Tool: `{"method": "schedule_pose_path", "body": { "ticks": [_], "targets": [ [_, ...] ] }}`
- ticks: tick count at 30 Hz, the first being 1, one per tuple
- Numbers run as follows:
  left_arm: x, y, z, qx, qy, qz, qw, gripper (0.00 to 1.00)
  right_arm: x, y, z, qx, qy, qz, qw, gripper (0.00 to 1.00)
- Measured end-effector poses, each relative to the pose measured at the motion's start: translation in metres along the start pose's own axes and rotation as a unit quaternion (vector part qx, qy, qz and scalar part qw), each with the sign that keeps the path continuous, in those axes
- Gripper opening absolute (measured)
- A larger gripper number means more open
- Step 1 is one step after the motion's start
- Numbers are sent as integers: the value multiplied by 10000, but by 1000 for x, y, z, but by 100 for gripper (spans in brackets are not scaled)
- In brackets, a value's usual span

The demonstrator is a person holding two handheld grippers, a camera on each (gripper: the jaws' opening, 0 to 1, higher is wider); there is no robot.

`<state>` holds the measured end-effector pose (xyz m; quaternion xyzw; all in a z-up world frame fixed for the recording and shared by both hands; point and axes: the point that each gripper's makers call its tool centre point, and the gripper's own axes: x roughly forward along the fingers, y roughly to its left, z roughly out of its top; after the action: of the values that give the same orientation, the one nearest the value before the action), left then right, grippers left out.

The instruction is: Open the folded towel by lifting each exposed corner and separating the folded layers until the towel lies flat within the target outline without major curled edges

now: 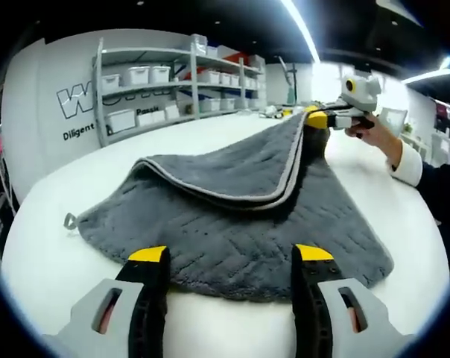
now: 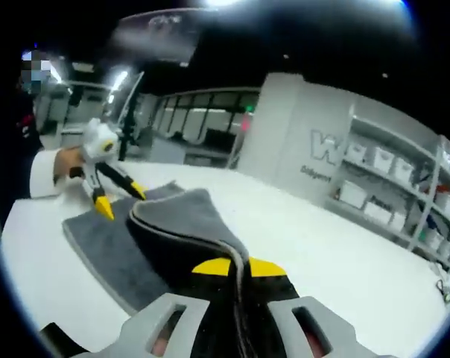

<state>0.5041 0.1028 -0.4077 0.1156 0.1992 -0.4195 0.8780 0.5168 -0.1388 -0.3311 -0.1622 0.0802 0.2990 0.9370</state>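
A grey towel (image 1: 232,224) lies on the white table (image 1: 54,261), its upper layer peeled up and back towards the far right. My right gripper (image 1: 322,118) pinches that raised corner, with a hand behind it. In the right gripper view its jaws (image 2: 240,267) are shut on the towel's piped edge (image 2: 188,220), and the lower layer (image 2: 106,246) lies flat below. My left gripper (image 1: 232,257) stands open just above the towel's near edge, nothing between its fingers. It also appears as the left gripper (image 2: 121,199), open, at the far end of the towel.
A small hanging loop (image 1: 70,221) sticks out at the towel's left corner. Shelves with white bins (image 1: 173,82) stand against the back wall, seen again as shelves (image 2: 381,179). Bare table surface (image 2: 322,253) stretches around the towel.
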Motion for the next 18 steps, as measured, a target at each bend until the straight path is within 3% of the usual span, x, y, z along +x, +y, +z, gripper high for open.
{"method": "schedule_pose_path", "body": {
  "ticks": [3,12,18],
  "targets": [
    [0,2,0,-26,42,55,10000,66,0,-6,-16,355,315,-82,9988,0],
    [0,4,-1,-65,17,67,10000,65,-2,-27,-43,912,591,-422,9932,0],
    [-1,6,-1,-43,38,141,9999,61,-9,-34,-49,1076,583,-448,9915,1]
  ]
}}
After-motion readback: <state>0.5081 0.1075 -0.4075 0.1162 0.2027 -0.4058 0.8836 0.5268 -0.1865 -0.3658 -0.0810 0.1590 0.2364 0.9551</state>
